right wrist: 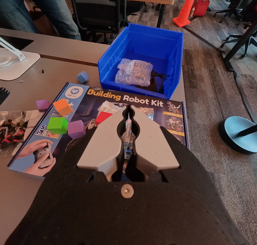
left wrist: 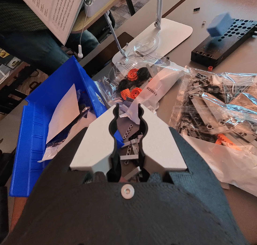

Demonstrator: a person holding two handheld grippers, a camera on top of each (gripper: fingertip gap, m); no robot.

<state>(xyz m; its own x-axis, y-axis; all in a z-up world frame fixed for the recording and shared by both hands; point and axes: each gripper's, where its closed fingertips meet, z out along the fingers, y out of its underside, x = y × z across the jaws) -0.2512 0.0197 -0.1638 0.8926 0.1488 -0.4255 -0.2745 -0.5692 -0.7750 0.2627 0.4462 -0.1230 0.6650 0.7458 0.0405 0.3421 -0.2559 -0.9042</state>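
My left gripper (left wrist: 128,107) is open and empty. It hovers over loose grey building pieces (left wrist: 130,143), between a blue bin (left wrist: 41,92) holding a white packet and a clear bag of orange and black wheels (left wrist: 132,78). A larger bag of grey parts (left wrist: 215,106) lies to its right. My right gripper (right wrist: 128,106) is shut on a small clear plastic bag (right wrist: 127,135), above a printed flat box (right wrist: 139,99). Orange (right wrist: 62,106), green (right wrist: 57,125), purple (right wrist: 76,129) and red (right wrist: 103,118) cubes sit on that box. A second blue bin (right wrist: 140,33) stands just beyond.
The second bin holds a bubble-wrapped bundle (right wrist: 134,72) and a black cable (right wrist: 159,76). A white lamp base (left wrist: 166,33), a black perforated case (left wrist: 222,43), a blurred blue cube (left wrist: 218,24) and a booklet (left wrist: 55,8) lie farther off. The table edge runs on the right; an orange cone (right wrist: 185,11) stands on the floor. Left tips to right tips: about 65 cm. Between my left fingertips and the white lamp base (left wrist: 166,33) there is roughly 30 cm. Seen from the right wrist view (right wrist: 15,66) as well.
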